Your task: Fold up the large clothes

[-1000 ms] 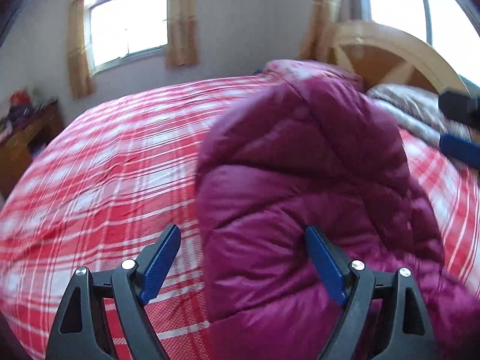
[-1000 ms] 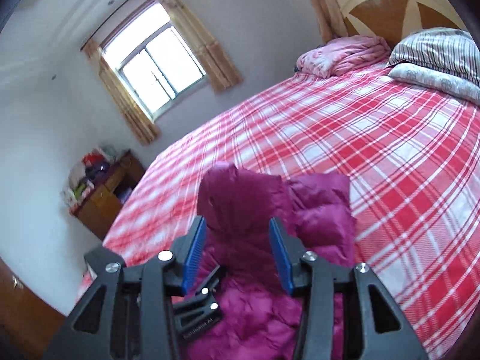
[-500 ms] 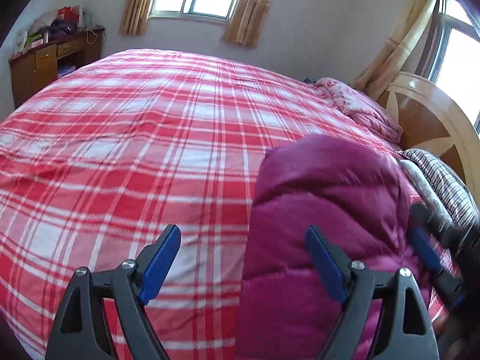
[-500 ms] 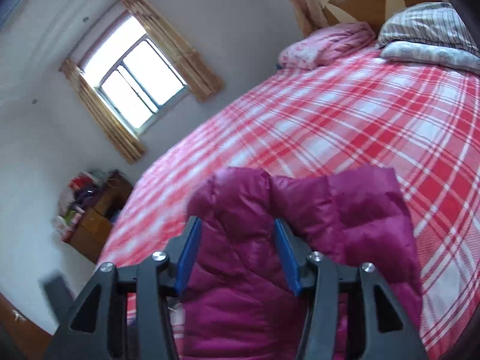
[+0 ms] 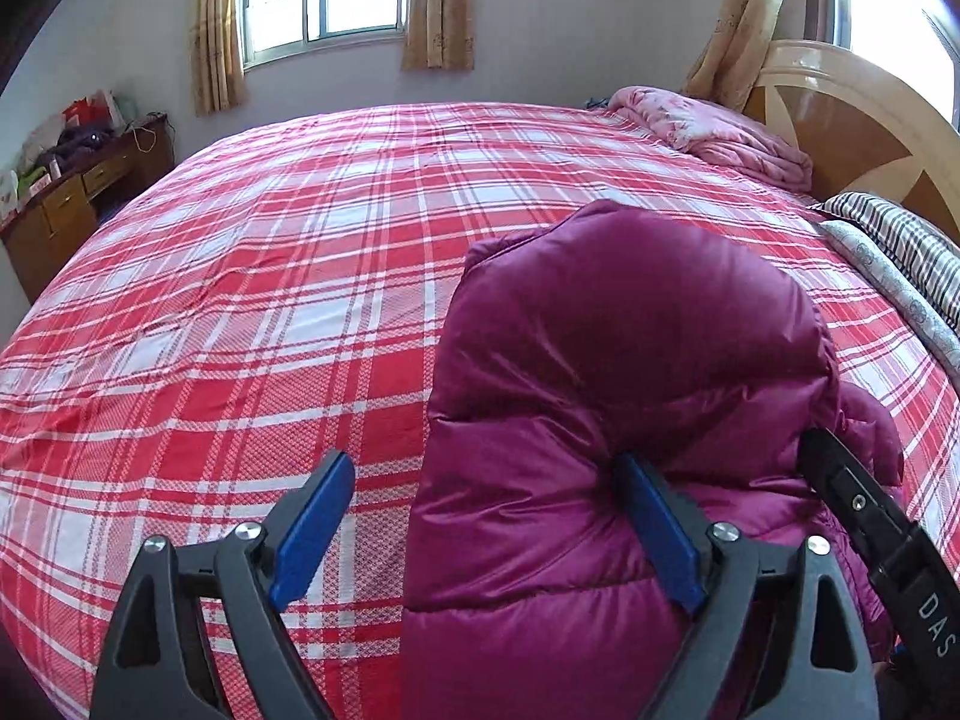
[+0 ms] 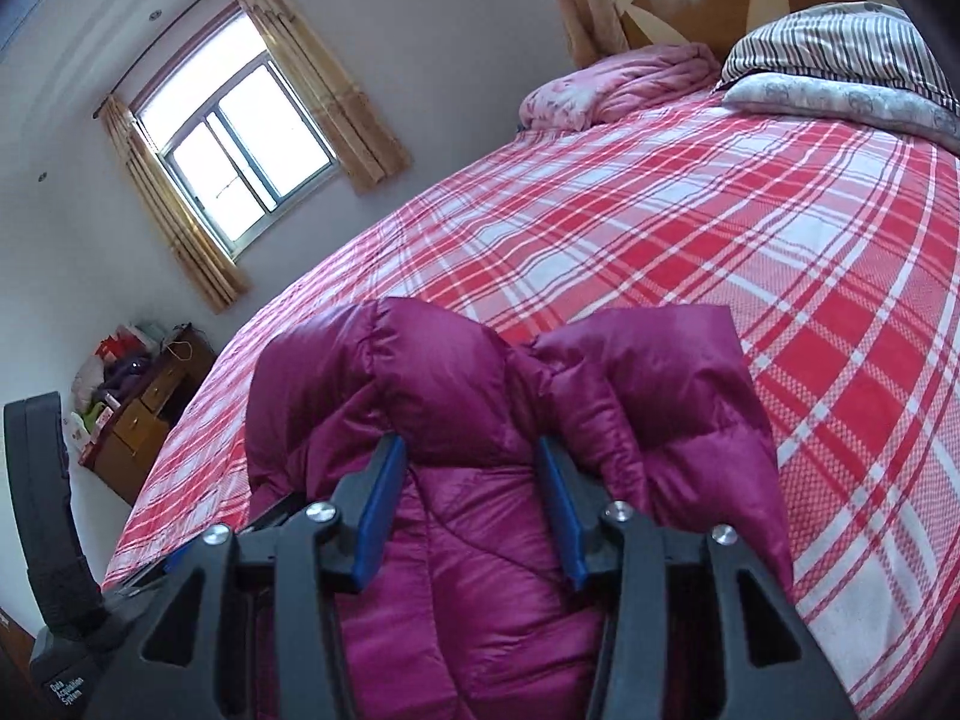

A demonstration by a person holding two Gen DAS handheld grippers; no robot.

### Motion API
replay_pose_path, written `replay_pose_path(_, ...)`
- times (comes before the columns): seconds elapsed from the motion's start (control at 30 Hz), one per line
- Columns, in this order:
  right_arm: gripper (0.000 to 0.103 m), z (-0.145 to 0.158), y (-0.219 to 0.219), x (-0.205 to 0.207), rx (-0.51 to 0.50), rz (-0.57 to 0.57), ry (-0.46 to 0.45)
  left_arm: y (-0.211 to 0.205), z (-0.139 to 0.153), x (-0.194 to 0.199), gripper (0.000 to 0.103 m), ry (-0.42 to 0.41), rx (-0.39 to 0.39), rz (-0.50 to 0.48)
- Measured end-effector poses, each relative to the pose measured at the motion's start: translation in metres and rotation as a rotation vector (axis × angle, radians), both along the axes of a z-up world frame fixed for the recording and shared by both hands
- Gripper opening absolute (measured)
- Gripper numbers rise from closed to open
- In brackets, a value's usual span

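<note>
A puffy magenta quilted down jacket (image 5: 624, 396) lies bunched on the red-and-white plaid bed (image 5: 252, 276), near its foot-side edge, well apart from the wooden headboard (image 5: 864, 138). The left gripper (image 5: 486, 525) is opening; its right pad touches the jacket and its left pad stands clear over the bedcover. The right gripper (image 6: 471, 510) is closing, clenched on a jacket fold.
</note>
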State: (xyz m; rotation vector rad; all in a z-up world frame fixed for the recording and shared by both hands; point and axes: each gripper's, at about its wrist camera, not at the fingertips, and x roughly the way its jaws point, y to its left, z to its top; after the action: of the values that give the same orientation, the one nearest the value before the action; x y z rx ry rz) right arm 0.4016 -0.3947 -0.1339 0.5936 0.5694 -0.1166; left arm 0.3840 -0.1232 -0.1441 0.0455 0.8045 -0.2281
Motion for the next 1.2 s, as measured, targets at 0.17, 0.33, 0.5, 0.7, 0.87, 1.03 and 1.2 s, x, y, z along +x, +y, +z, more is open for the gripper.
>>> replay_pose_path(0.17, 0.047, -0.006, -0.002, -0.003, 0.008, -0.001, -0.006, 0.001, -0.009, 0.004, 0.096, 0.030, -0.021, 0.006)
replay_pose_path(0.33, 0.047, -0.007, -0.001, -0.001, 0.005, -0.001, 0.006, -0.001, -0.013, 0.006, 0.098, 0.036, -0.011, 0.013)
replay_pose_path(0.5, 0.047, -0.010, -0.001, 0.003, 0.001, -0.001, 0.024, 0.001, -0.017, 0.009, 0.099, 0.053, -0.027, 0.016)
replay_pose_path(0.7, 0.047, -0.012, -0.001, 0.004, -0.002, 0.000, 0.030, 0.002, -0.020, 0.009, 0.100, 0.060, -0.038, 0.017)
replay_pose_path(0.87, 0.048, -0.012, -0.001, 0.005, -0.003, -0.001, 0.032, 0.001, -0.021, 0.009, 0.100, 0.061, -0.038, 0.018)
replay_pose_path(1.03, 0.048, -0.013, -0.001, 0.006, -0.004, 0.000, 0.036, 0.002, -0.022, 0.011, 0.101, 0.065, -0.037, 0.018)
replay_pose_path(1.2, 0.048, -0.013, -0.001, 0.006, -0.005, 0.000, 0.036, 0.003, -0.024, 0.012, 0.102, 0.067, -0.042, 0.021)
